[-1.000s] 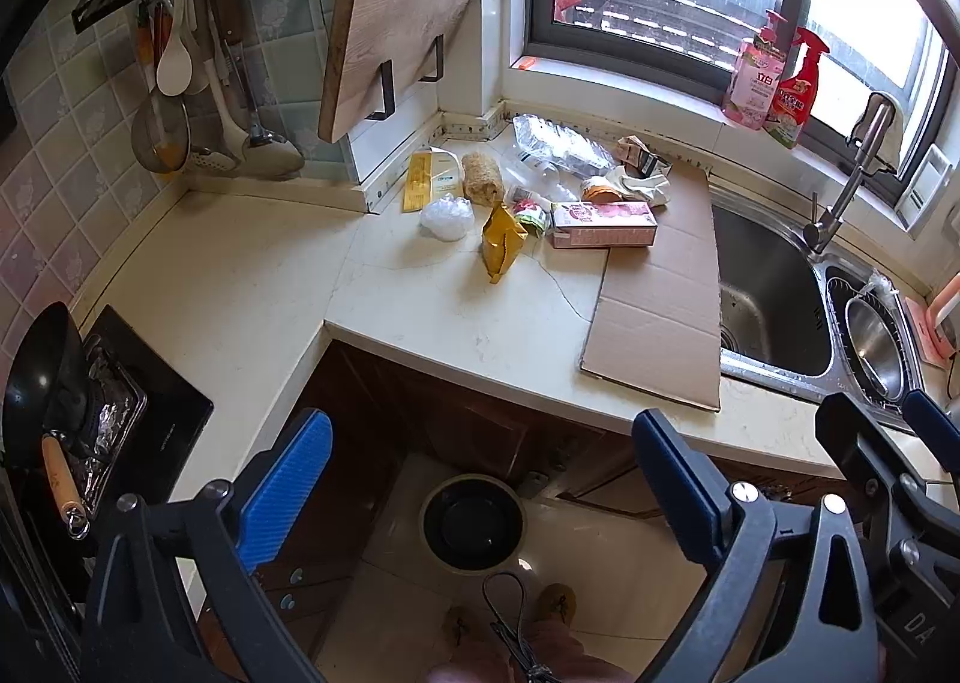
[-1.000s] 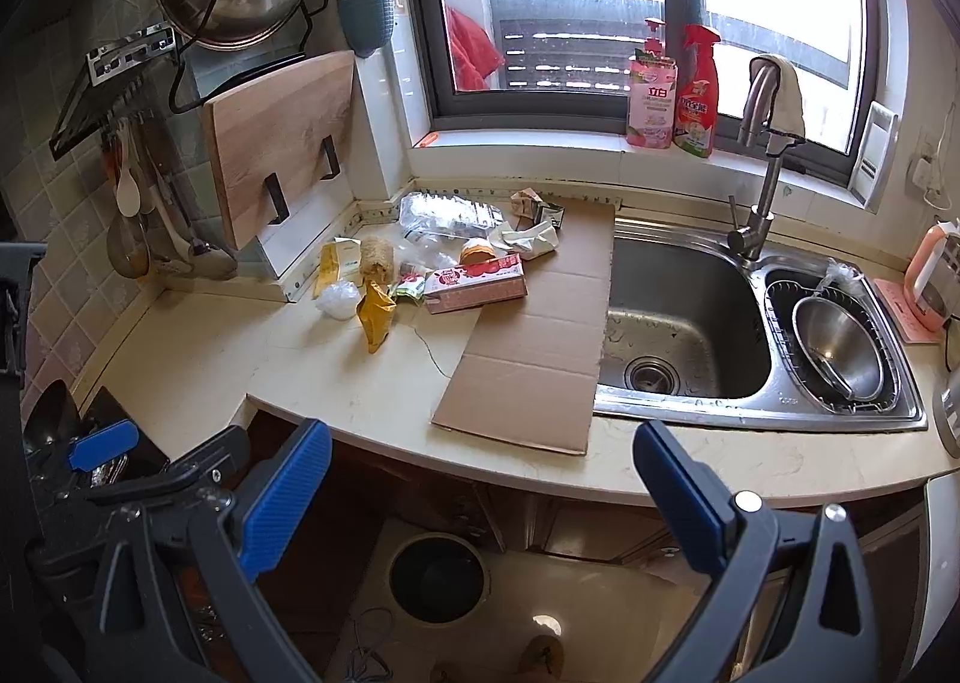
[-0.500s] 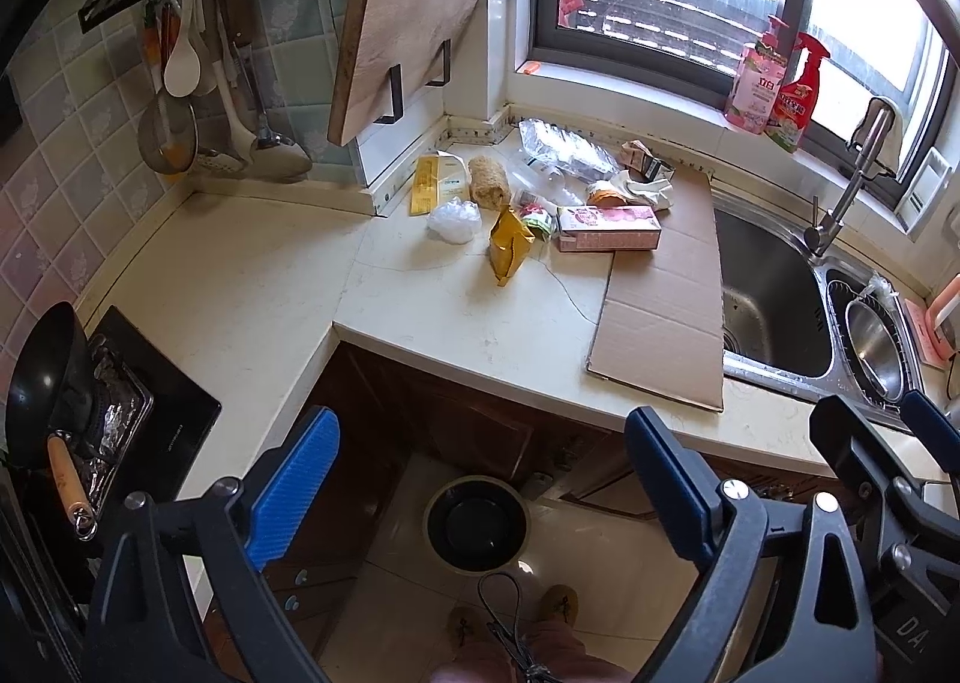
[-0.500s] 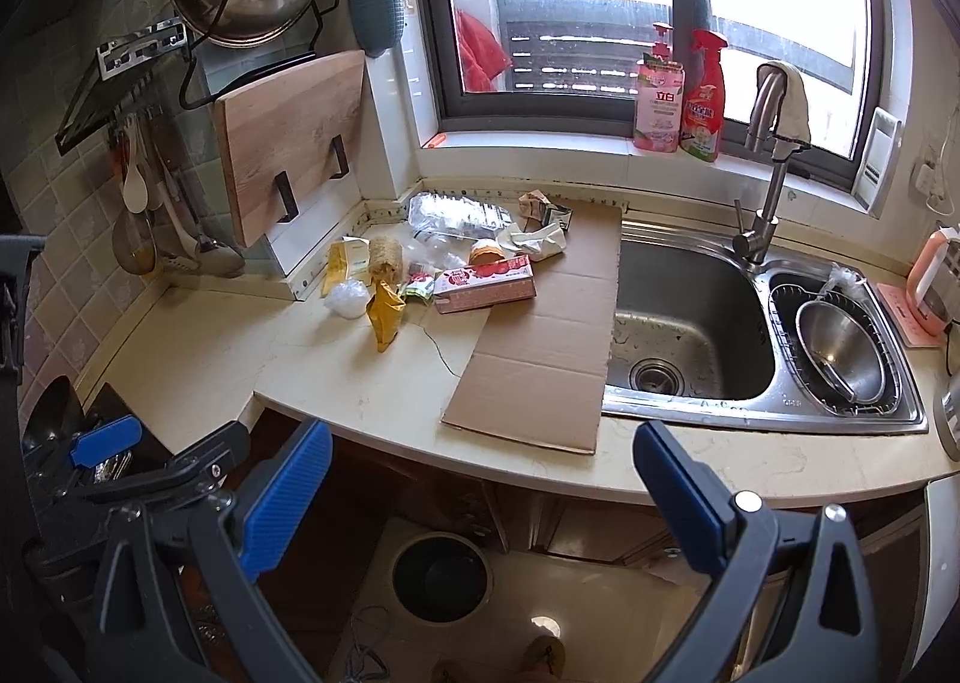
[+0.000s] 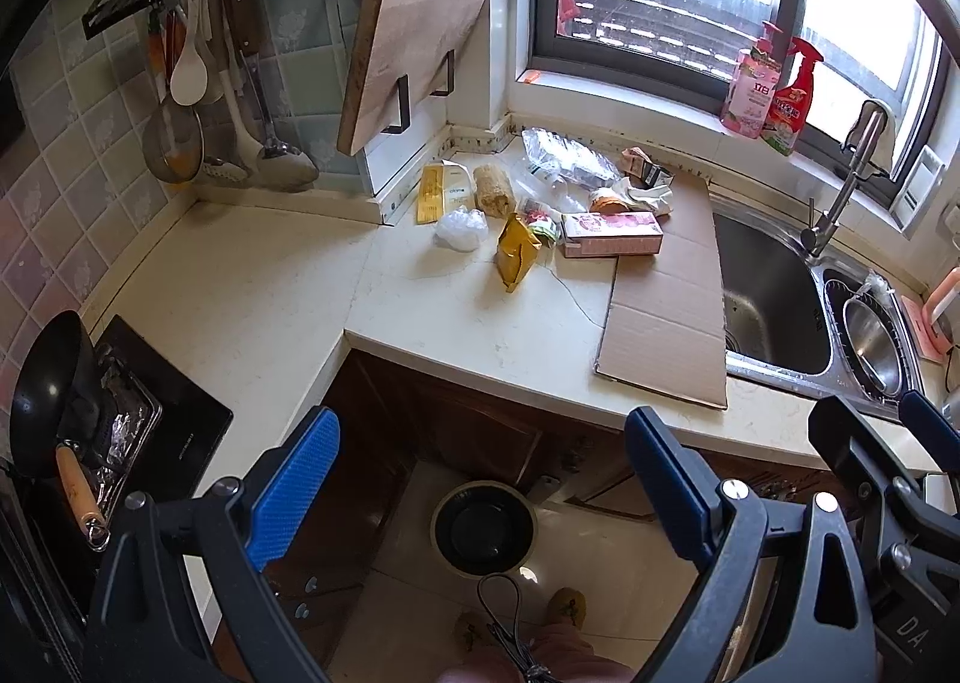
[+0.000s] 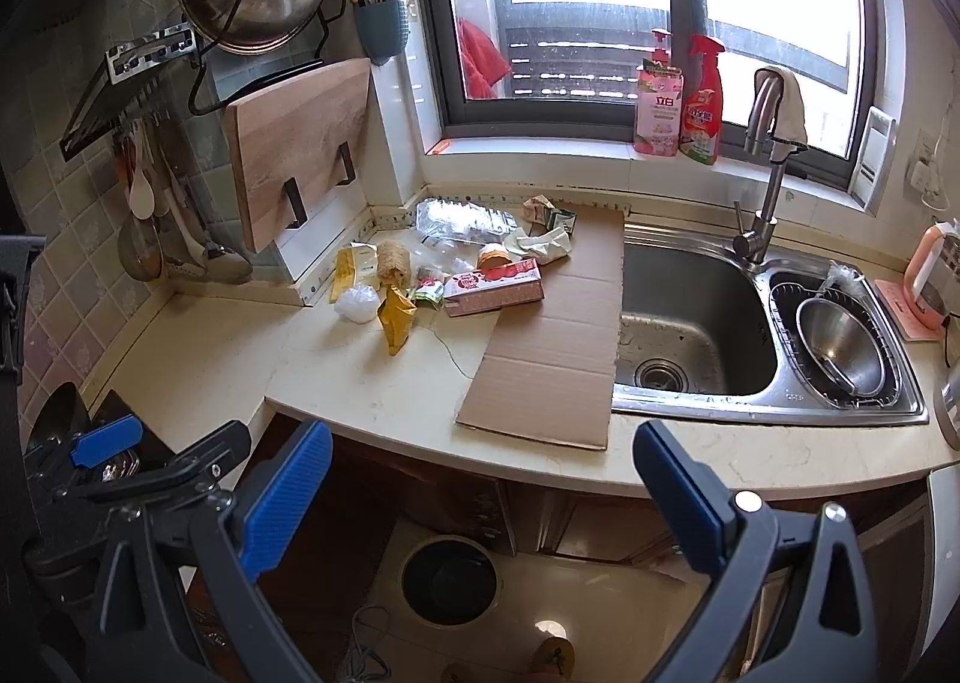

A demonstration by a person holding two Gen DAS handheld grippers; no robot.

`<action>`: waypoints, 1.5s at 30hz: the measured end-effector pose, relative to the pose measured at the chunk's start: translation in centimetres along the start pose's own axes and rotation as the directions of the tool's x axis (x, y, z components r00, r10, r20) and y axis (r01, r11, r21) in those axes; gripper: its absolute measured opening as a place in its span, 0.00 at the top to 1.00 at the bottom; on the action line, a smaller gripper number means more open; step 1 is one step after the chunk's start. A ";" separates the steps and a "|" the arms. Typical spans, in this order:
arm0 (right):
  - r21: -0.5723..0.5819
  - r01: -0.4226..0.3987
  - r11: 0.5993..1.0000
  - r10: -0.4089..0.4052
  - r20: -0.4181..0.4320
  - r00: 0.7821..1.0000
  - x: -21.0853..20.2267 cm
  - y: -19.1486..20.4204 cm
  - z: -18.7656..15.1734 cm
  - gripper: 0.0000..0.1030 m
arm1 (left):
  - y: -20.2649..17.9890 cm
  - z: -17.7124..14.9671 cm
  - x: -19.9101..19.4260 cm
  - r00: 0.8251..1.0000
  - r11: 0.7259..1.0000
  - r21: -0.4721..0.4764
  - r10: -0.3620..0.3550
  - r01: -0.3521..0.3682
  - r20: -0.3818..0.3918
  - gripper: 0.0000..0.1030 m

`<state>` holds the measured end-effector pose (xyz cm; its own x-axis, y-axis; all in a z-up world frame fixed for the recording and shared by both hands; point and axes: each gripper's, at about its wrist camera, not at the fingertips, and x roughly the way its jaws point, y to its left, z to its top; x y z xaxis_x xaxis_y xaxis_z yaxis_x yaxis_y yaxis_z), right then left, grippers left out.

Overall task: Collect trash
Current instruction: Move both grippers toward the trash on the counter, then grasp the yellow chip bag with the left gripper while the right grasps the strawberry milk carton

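Bin (image 5: 483, 527) first: it sits on the floor right below me, dark and round with its mouth uncovered, tucked against the cabinet under the counter (image 5: 288, 287) edge. I judge it is parked there so anything lifted off the top can drop almost straight down. My left hand-held gripper (image 5: 480, 479) hangs above it with its blue pads spread wide and nothing between them; my right hand-held gripper (image 6: 480, 479) is the same, wide and empty, held back from the counter edge beside the left one. Neither touches anything, which reads to me as a start position with the whole job ahead.

Farther in, a flat sheet of cardboard (image 5: 666, 311) lies along the sink (image 6: 690, 317), one end reaching the front edge. Beyond it the trash is heaped in the corner under the window: a pink carton (image 5: 612, 234) resting partly on the cardboard, a crumpled yellow packet (image 5: 516, 258) nearest me, a white plastic wad (image 5: 461, 227), a yellow wrapper (image 5: 432, 194), a clear crushed bottle (image 5: 564, 161) and crumpled paper (image 5: 642, 191) at the back. The pieces look light and loose.
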<state>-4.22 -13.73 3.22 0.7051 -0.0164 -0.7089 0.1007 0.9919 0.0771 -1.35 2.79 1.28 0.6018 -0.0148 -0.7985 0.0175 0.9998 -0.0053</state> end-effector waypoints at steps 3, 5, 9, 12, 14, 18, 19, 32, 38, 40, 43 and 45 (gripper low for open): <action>0.005 0.005 1.000 -0.005 0.007 1.000 -0.3 0.4 -0.1 0.01 | 0.4 0.1 -0.2 1.000 1.000 0.006 -0.005 0.005 0.007 0.09; 0.008 0.010 1.000 -0.010 0.014 1.000 -0.5 0.7 -0.2 0.01 | 0.7 0.1 -0.4 1.000 1.000 0.011 -0.012 0.011 0.013 0.09; 0.014 0.025 1.000 -0.025 0.032 0.999 -1.1 1.4 -0.3 0.01 | 1.3 0.2 -0.6 0.999 0.999 0.023 -0.027 0.026 0.024 0.09; 0.019 0.038 0.999 -0.039 0.042 0.998 -1.3 1.9 -0.4 0.01 | 1.8 0.4 -0.7 0.999 0.999 0.034 -0.040 0.038 0.031 0.09; 0.020 0.049 0.999 -0.050 0.050 0.997 -1.5 2.2 -0.4 0.01 | 1.9 0.6 -0.6 0.998 0.998 0.042 -0.051 0.049 0.037 0.09; 0.029 0.059 0.998 -0.061 0.065 0.996 -1.5 2.6 -0.2 0.01 | 2.3 1.0 -0.2 0.997 0.996 0.061 -0.066 0.064 0.045 0.09; 0.030 0.063 0.998 -0.065 0.069 0.995 -1.5 2.7 -0.1 0.01 | 2.3 1.2 -0.1 0.997 0.996 0.063 -0.065 0.062 0.046 0.09; -0.006 0.061 0.998 -0.060 0.089 0.994 2.7 2.2 3.8 0.01 | 3.9 5.7 5.4 0.997 0.996 -0.052 -0.072 0.074 0.040 0.07; -0.072 -0.008 0.997 0.011 0.044 0.999 8.8 0.8 7.4 0.01 | 3.2 9.1 10.6 0.999 0.998 -0.069 -0.004 0.001 -0.052 0.05; -0.114 -0.018 0.993 0.022 0.036 0.999 11.3 0.4 8.7 0.01 | 2.7 10.3 12.7 0.997 0.997 -0.070 0.008 -0.013 -0.071 0.02; -0.184 -0.043 0.982 0.046 0.012 0.999 15.7 -0.5 10.7 0.01 | 2.2 12.0 16.4 0.996 0.993 -0.117 -0.016 0.005 -0.093 0.02; -0.240 -0.062 0.969 0.060 -0.018 0.998 19.1 -1.0 11.9 0.02 | 1.8 12.9 19.3 0.991 0.989 -0.143 -0.044 0.026 -0.128 0.02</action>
<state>17.48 -16.57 -2.05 0.6972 0.0452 -0.7154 -0.1147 0.9922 -0.0492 20.64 4.19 -6.38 0.4929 -0.0576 -0.8682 -0.0814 0.9904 -0.1120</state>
